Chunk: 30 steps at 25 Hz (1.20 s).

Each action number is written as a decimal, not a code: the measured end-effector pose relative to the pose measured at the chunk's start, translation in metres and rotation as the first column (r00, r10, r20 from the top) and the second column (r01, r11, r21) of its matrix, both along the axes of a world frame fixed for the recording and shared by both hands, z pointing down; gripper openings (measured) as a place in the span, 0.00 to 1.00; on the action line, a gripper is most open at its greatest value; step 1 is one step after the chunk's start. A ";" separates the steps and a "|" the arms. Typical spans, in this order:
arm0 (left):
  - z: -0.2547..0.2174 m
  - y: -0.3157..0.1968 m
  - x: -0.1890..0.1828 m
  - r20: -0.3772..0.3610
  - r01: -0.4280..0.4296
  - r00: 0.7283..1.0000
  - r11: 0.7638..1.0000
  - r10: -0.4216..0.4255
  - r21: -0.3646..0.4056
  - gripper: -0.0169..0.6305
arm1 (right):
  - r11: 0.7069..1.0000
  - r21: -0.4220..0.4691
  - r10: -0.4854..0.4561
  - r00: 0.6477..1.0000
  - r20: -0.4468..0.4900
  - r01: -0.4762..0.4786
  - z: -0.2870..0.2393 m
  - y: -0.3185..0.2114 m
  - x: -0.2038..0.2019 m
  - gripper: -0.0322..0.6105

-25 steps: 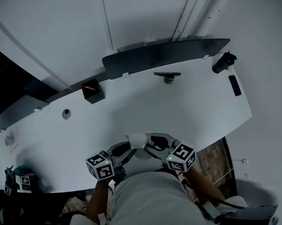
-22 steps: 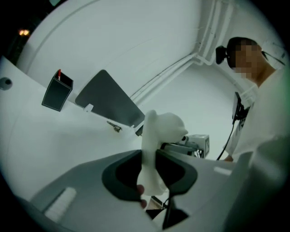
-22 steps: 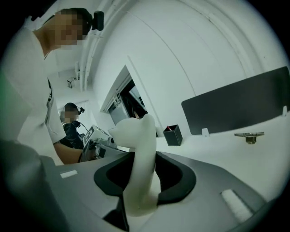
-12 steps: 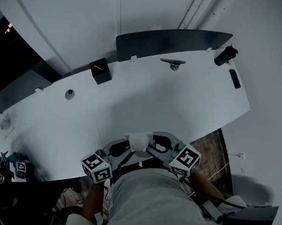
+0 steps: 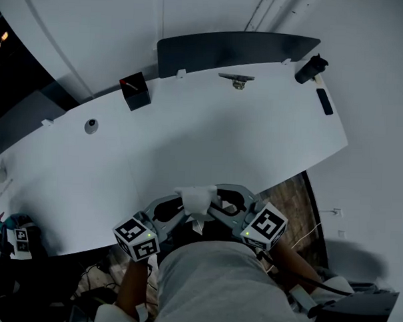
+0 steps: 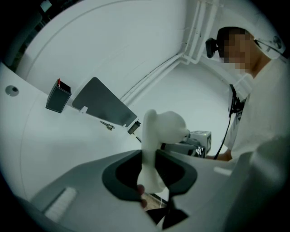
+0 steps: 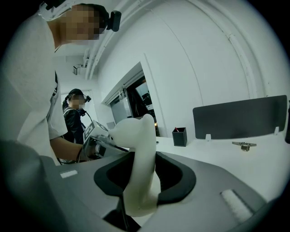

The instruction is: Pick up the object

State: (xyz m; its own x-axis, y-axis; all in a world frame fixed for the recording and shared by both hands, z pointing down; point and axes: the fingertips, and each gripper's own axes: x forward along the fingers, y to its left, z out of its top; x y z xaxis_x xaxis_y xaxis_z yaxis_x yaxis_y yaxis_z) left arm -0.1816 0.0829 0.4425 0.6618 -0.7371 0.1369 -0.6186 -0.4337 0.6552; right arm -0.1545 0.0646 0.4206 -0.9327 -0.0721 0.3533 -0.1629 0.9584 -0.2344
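- You get no readable word, number, brand or sign in any of the three views.
- The marker cube [image 5: 137, 237] on your left gripper [image 5: 181, 208] carries only black-and-white square patterns, with no letters or digits.
- The marker cube [image 5: 264, 226] on your right gripper [image 5: 216, 206] bears the same kind of pattern and nothing legible.
- A third patterned cube [image 5: 21, 241] sits at the near left edge of the table [image 5: 189, 143]. It too has squares only.
- The black box [image 5: 134, 91] at the far left of the table shows a small red mark on top. It is too small to read as print.
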 end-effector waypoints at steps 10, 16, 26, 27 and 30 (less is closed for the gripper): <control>-0.018 0.010 0.060 0.072 0.043 0.996 0.998 -0.047 0.055 0.17 | 0.998 0.060 -0.019 0.998 0.052 0.016 -0.015 0.010 0.063 0.27; -0.026 0.008 0.123 0.139 0.027 0.990 0.996 -0.039 0.083 0.17 | 0.991 0.132 -0.038 0.992 0.123 0.021 -0.026 0.008 0.125 0.27; -0.027 0.043 0.205 0.203 0.120 0.971 0.991 -0.130 0.060 0.17 | 0.985 0.118 -0.146 0.971 0.190 0.125 -0.024 0.039 0.207 0.27; -0.028 0.047 0.209 0.208 0.128 0.968 0.990 -0.137 0.056 0.17 | 0.984 0.111 -0.162 0.968 0.194 0.143 -0.025 0.044 0.210 0.27; -0.035 0.060 0.215 0.230 0.138 0.962 0.989 -0.146 0.050 0.17 | 0.979 0.106 -0.195 0.961 0.197 0.176 -0.028 0.056 0.217 0.27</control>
